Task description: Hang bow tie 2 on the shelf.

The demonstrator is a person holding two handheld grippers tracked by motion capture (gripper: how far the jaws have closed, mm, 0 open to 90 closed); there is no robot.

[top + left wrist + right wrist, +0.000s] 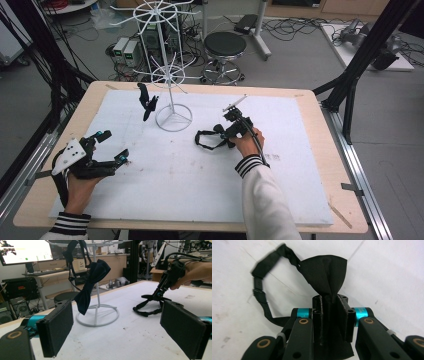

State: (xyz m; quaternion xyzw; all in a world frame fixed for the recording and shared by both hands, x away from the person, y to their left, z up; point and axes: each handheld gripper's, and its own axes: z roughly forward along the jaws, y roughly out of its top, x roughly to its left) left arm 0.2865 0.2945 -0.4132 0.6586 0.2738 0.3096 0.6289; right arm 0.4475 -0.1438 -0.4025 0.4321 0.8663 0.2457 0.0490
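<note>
Left claw (111, 147) jaws apart, empty, low over table (300, 200) | navy bow tie (91, 285) hangs on white rack (170, 75) ahead of it | right claw (332, 315) clamped on black bow tie (325, 272) at knot; strap trails left | soft, light, floppy; knot likely gives the firmest hold

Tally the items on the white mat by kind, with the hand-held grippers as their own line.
Bow ties: 2, one hanging on the rack, one pinched in the right hand-held gripper
White wire display rack: 1
Hand-held grippers: 2, left hand-held gripper open, right hand-held gripper shut on its bow tie
Total: 5
</note>
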